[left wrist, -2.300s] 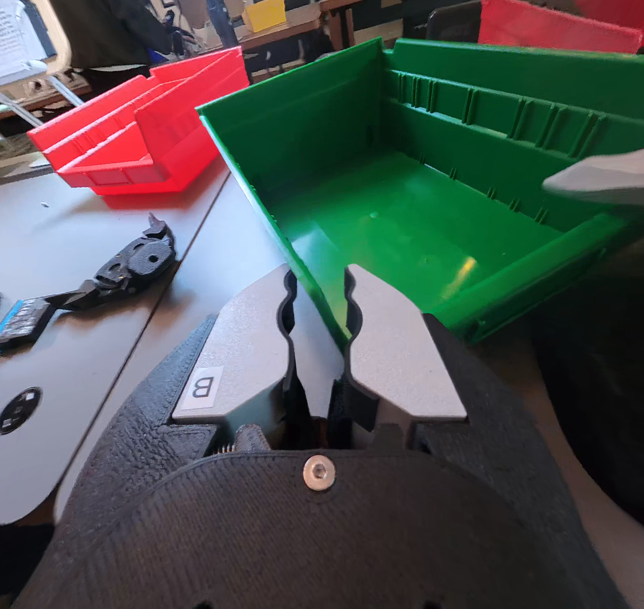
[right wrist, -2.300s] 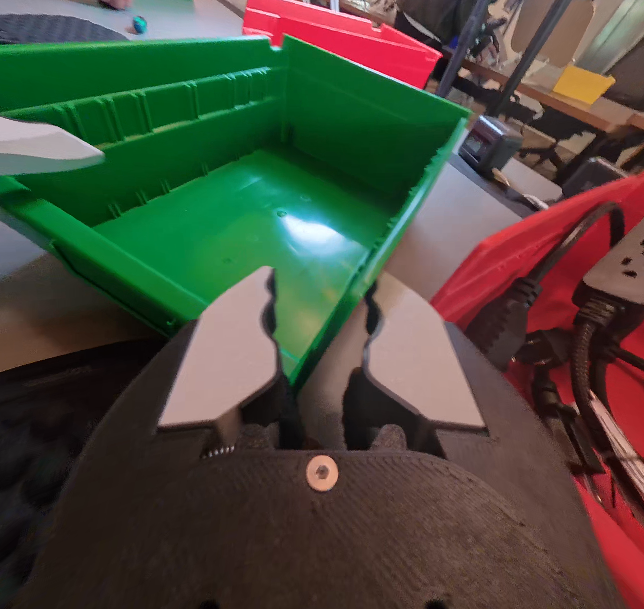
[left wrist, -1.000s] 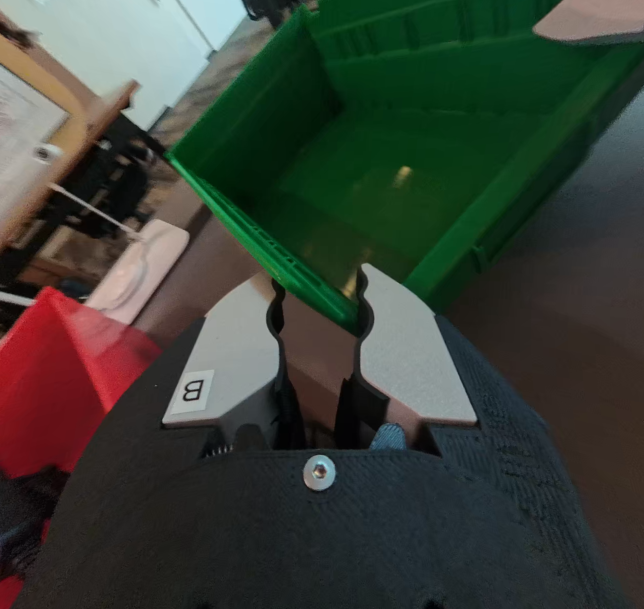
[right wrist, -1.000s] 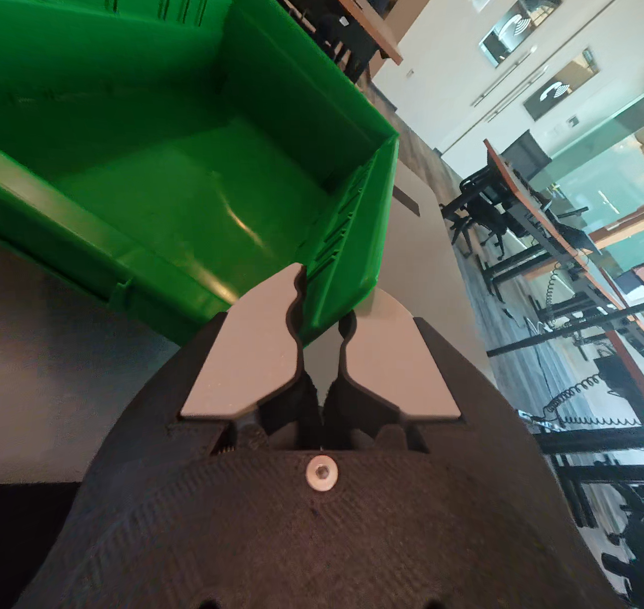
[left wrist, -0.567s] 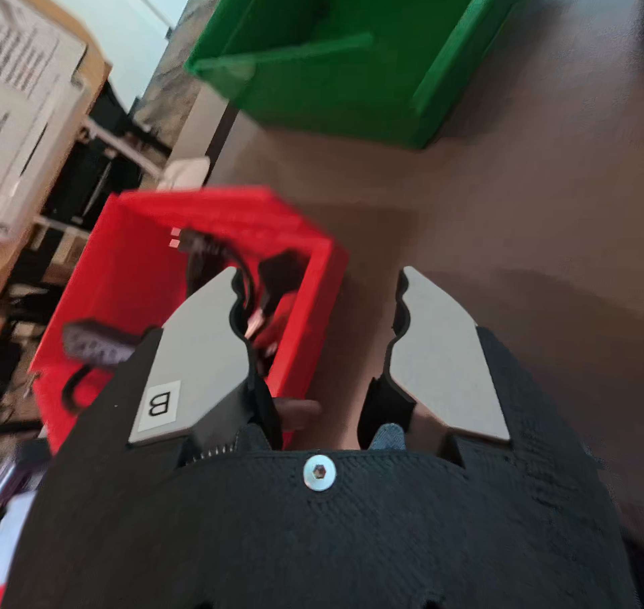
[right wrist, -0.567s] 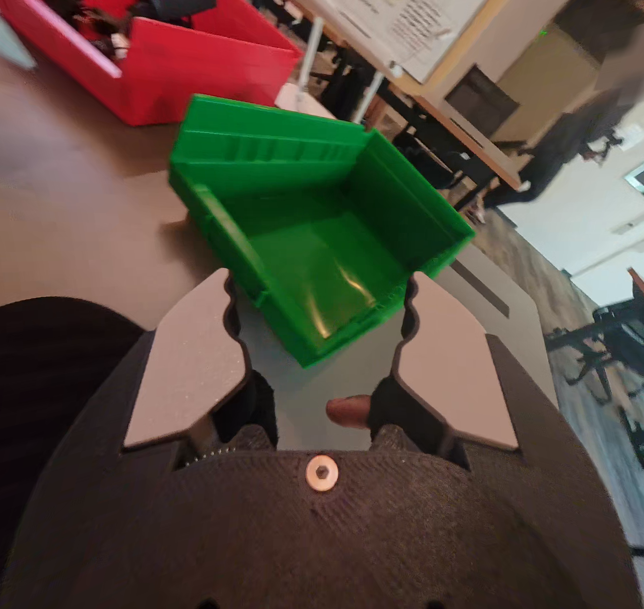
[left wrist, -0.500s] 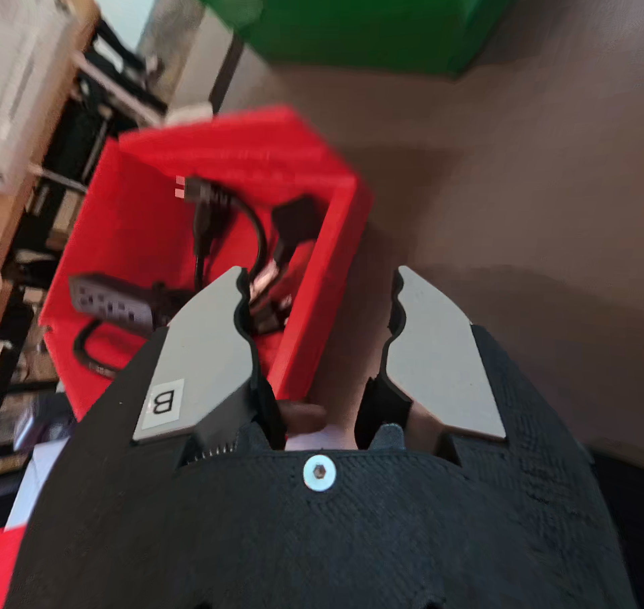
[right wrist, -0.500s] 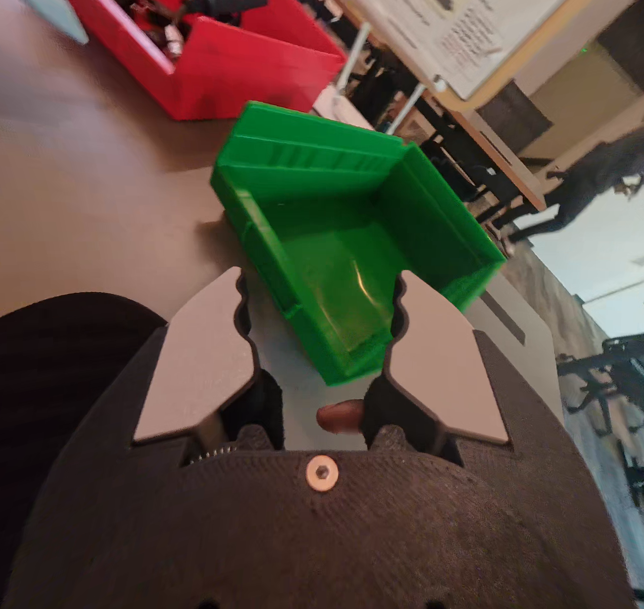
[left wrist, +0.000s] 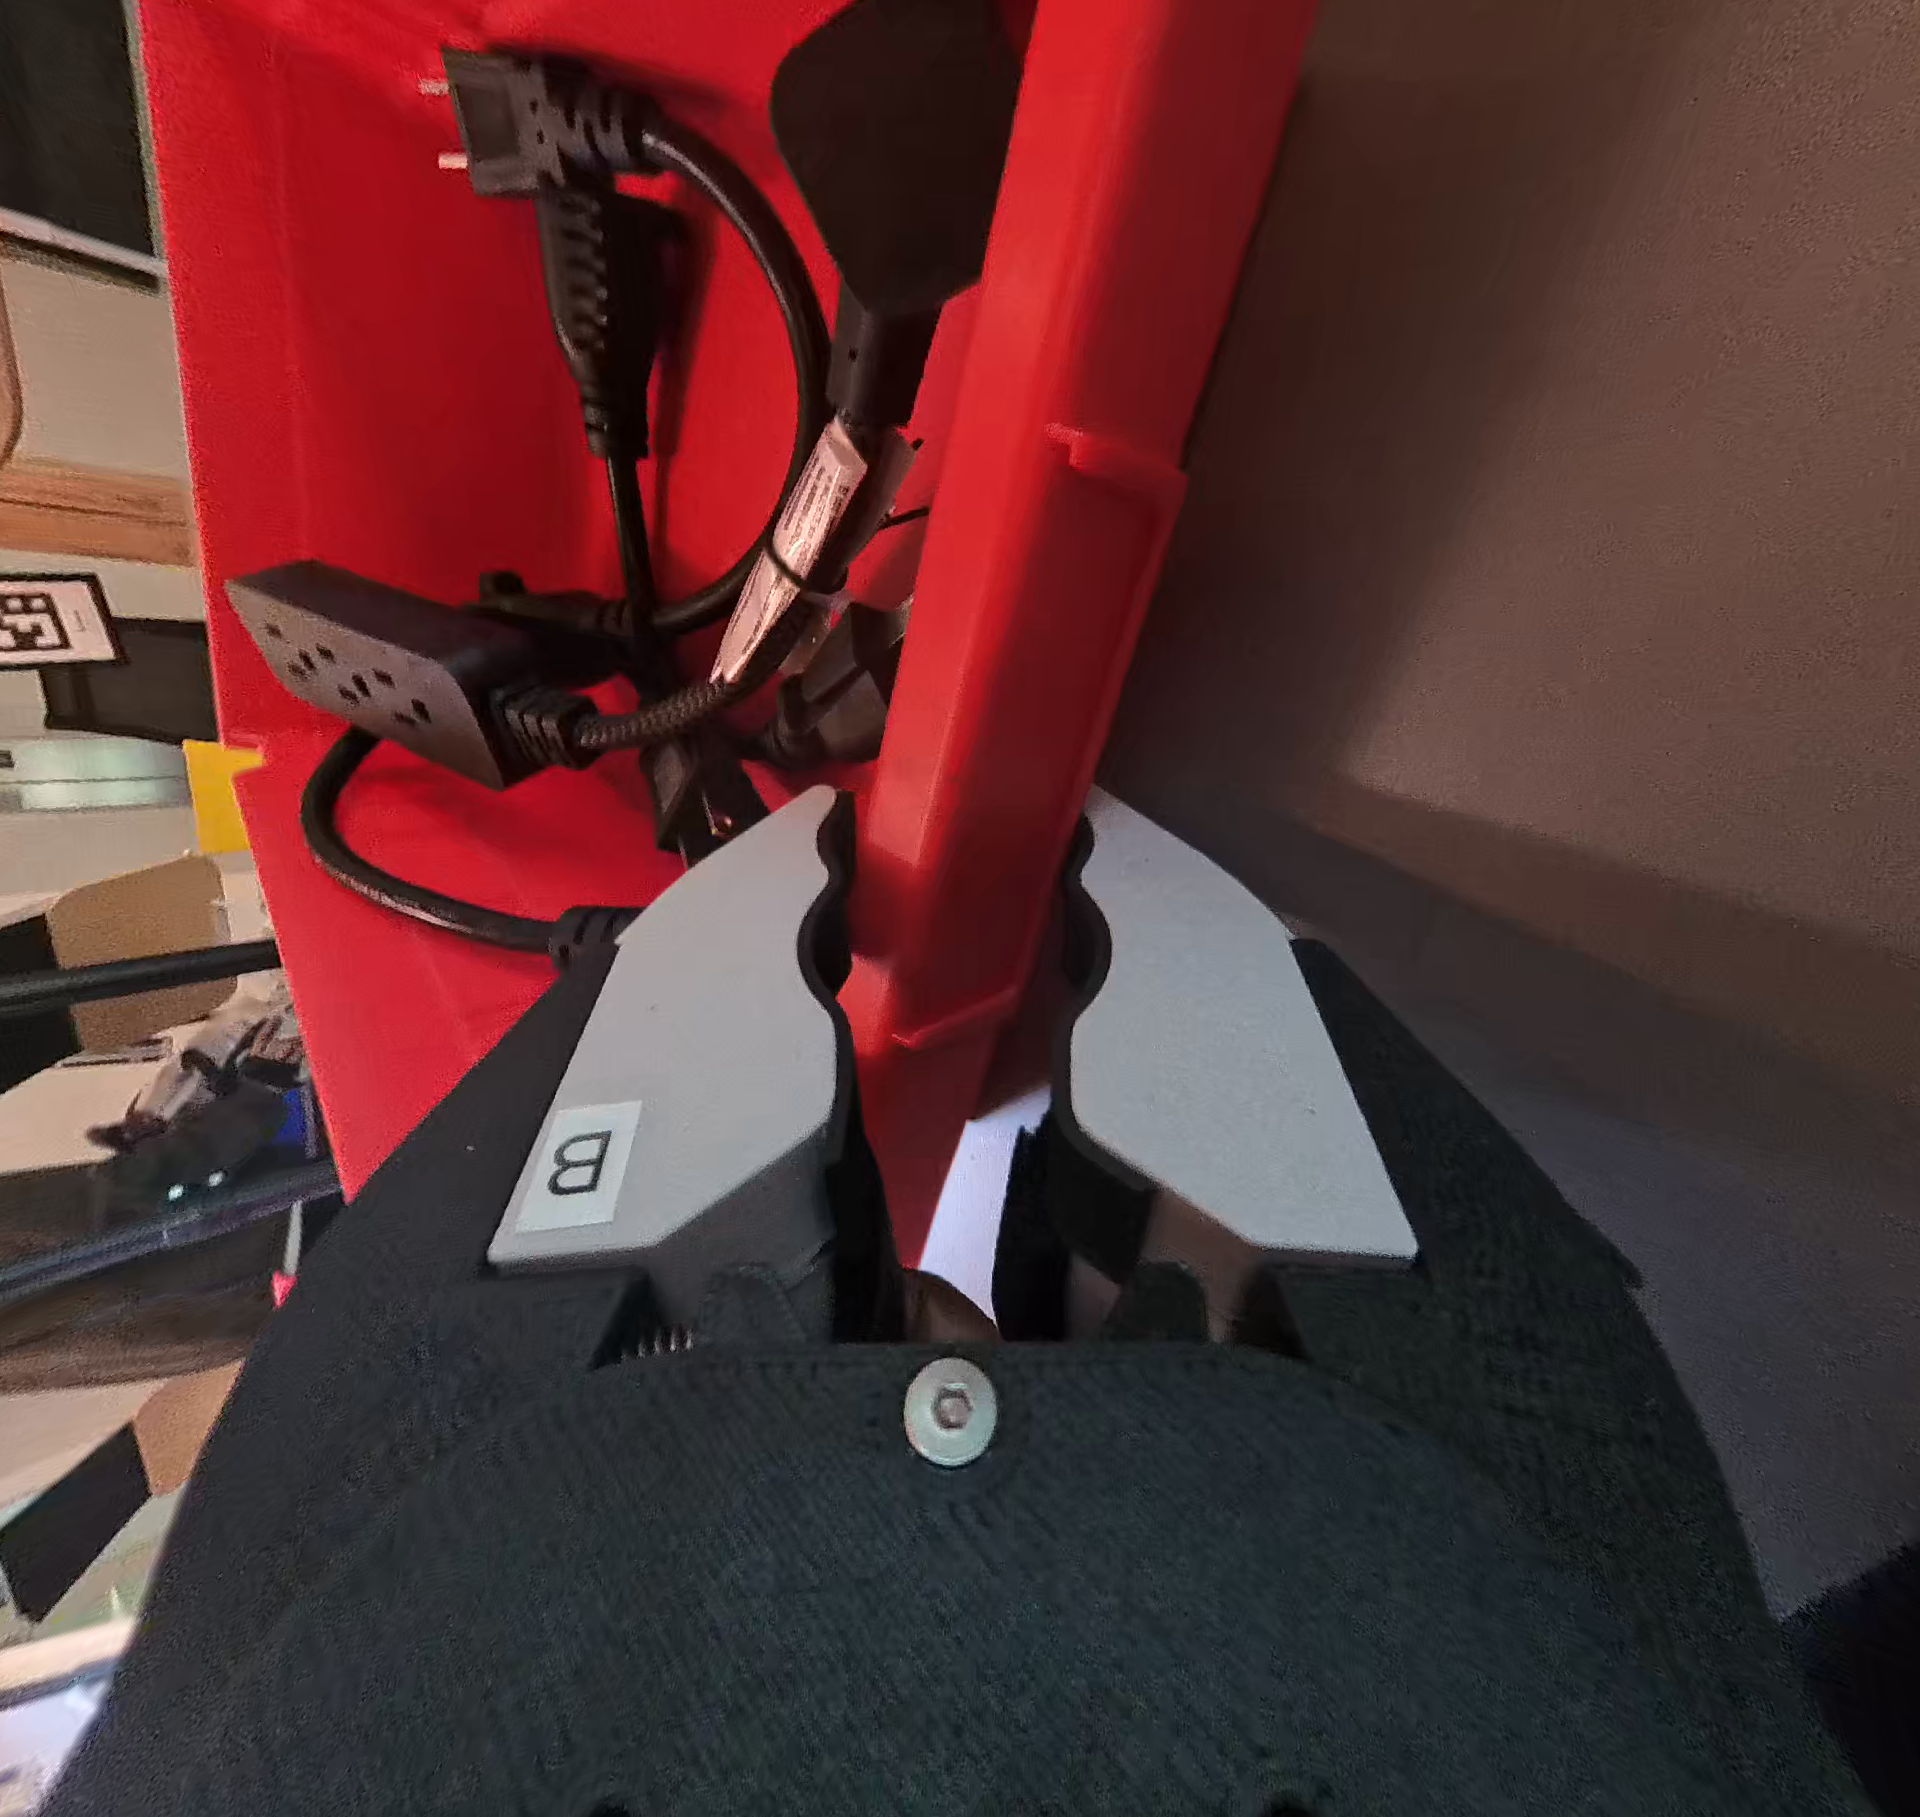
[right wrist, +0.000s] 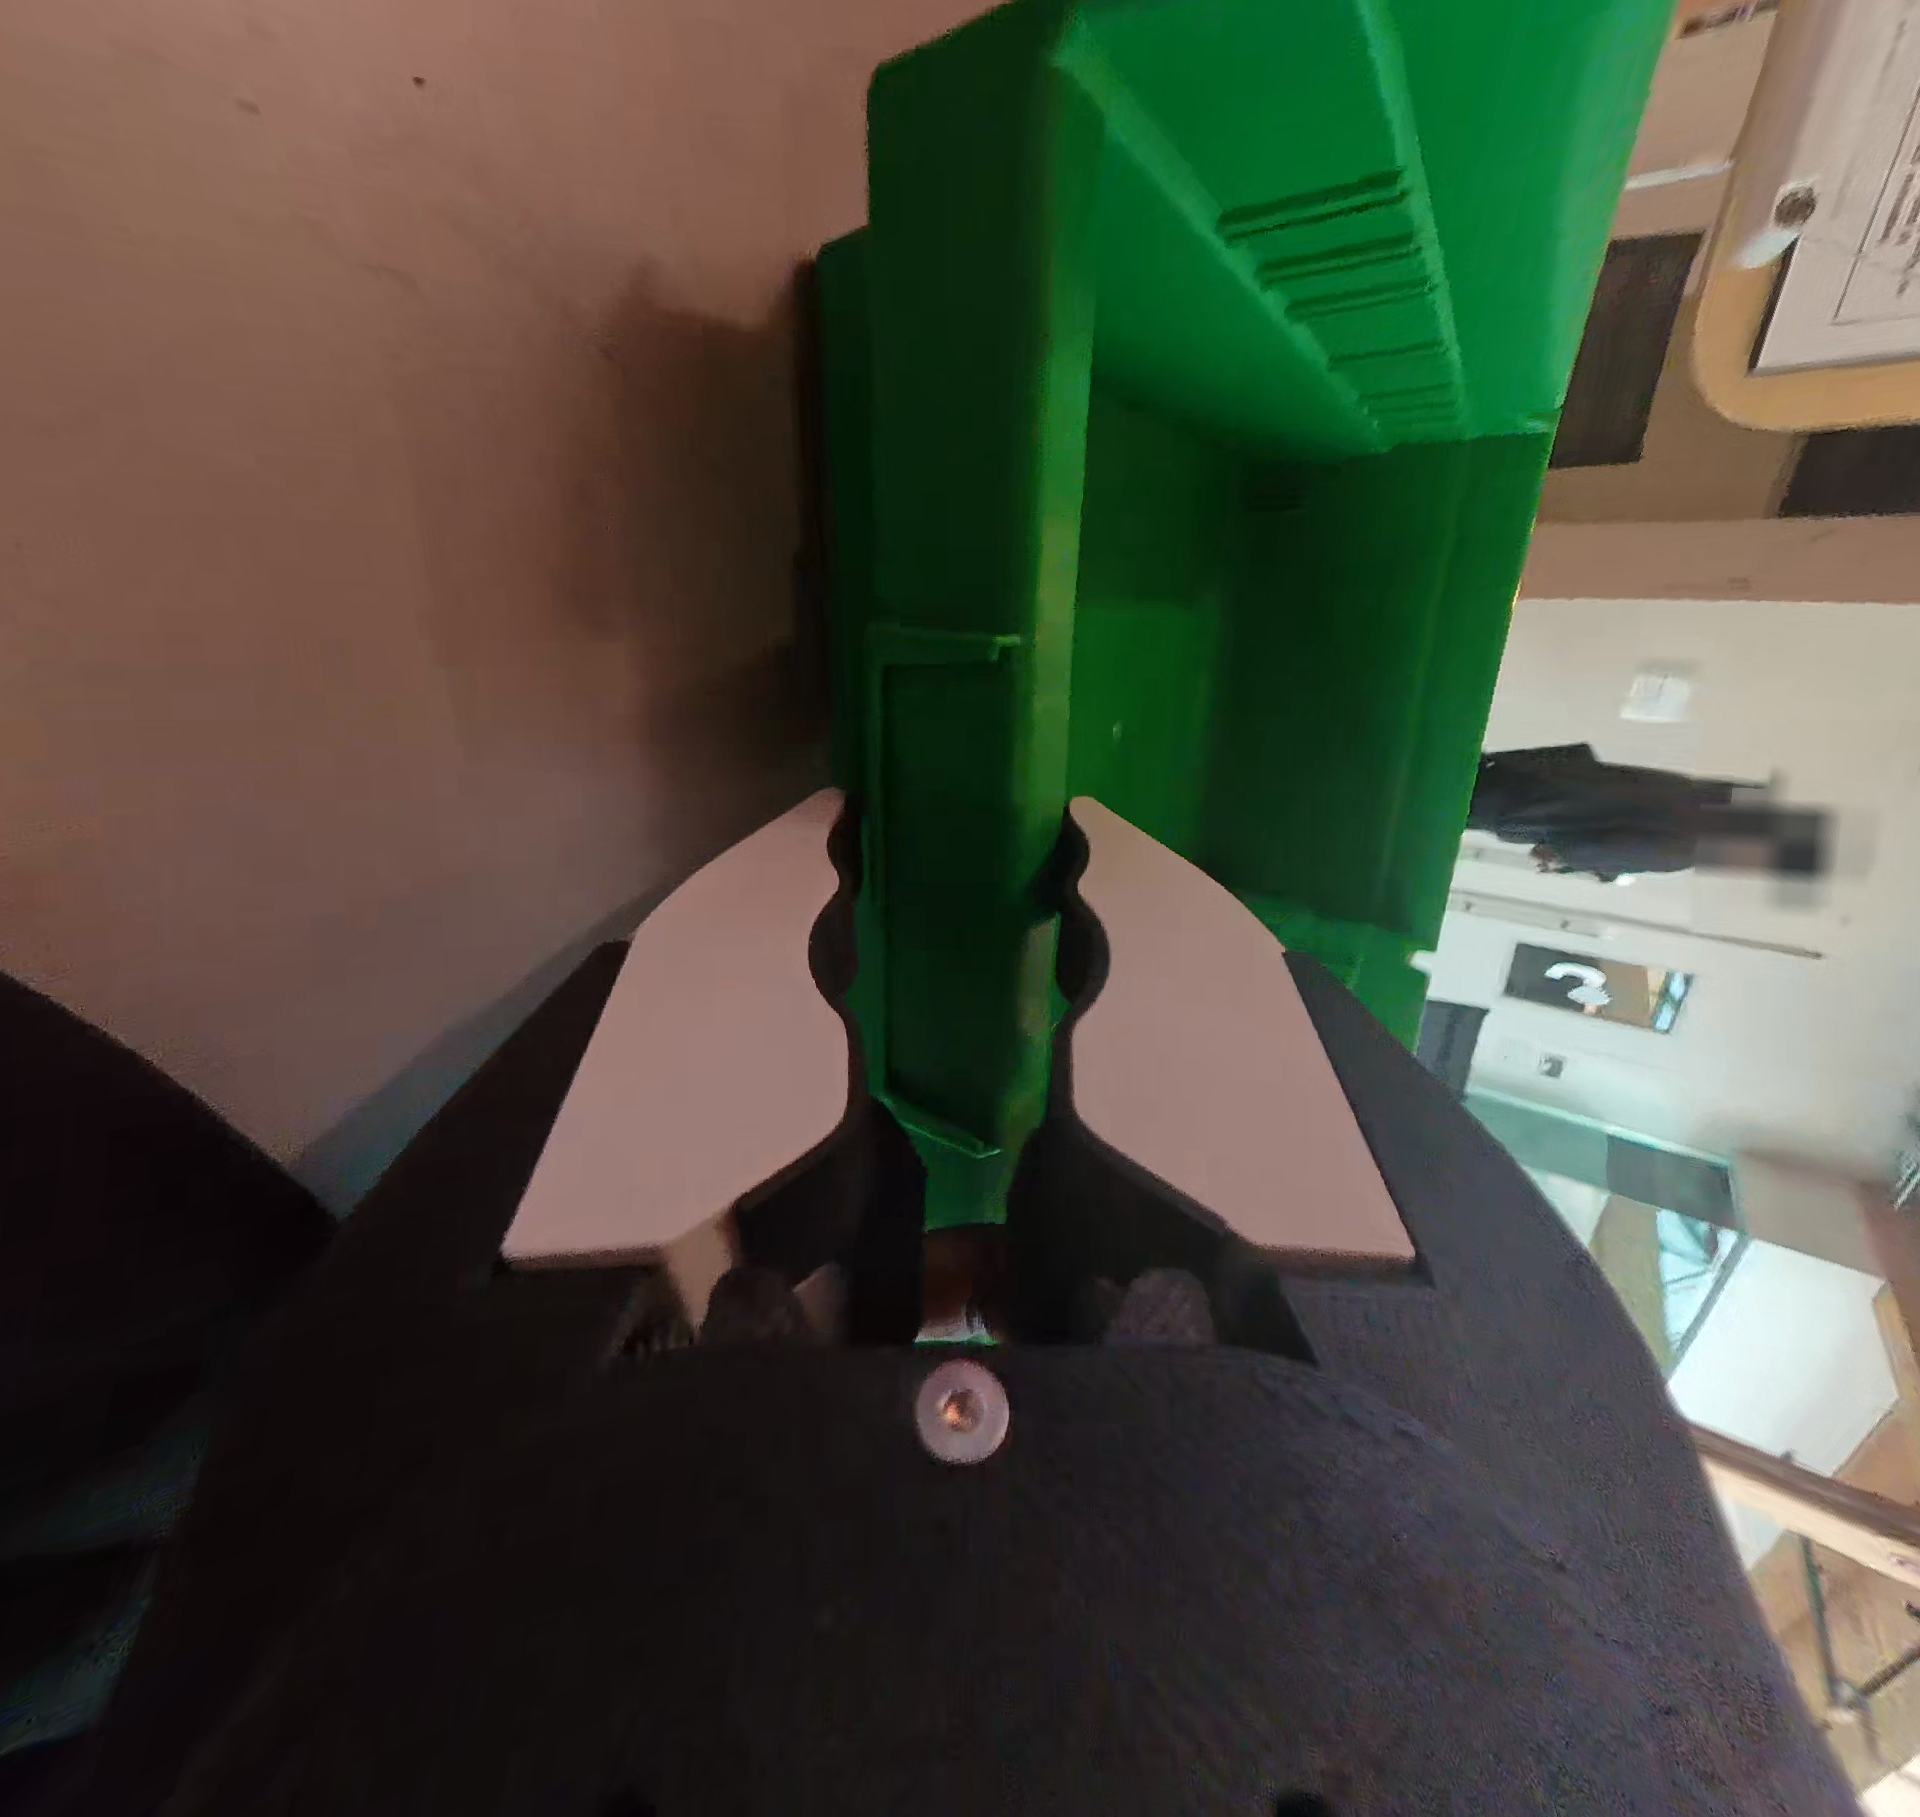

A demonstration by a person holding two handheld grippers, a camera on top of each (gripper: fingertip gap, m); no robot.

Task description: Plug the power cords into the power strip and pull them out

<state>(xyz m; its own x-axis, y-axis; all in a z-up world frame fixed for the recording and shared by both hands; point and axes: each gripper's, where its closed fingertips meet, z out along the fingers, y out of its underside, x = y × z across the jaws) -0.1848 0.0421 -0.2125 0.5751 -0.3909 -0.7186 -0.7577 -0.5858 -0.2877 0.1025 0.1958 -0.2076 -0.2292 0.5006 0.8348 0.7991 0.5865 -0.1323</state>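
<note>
still at setup, the left tongs (left wrist: 951, 920) pinched the red plastic bin's wall (left wrist: 997, 728) and the right tongs (right wrist: 956, 920) the empty green plastic bin's wall (right wrist: 956, 728); next, the black power strip (left wrist: 364, 666) ahead-left needed lifting out.

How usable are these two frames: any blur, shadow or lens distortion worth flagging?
Left wrist view: the red bin and power strip are fairly sharp, with slight smear at the far plugs; a soft shadow crosses the table. Right wrist view: the green bin is motion-blurred towards its far end and casts a dark shadow to its left; the background is overexposed. Both views show wide-angle stretching.
</note>
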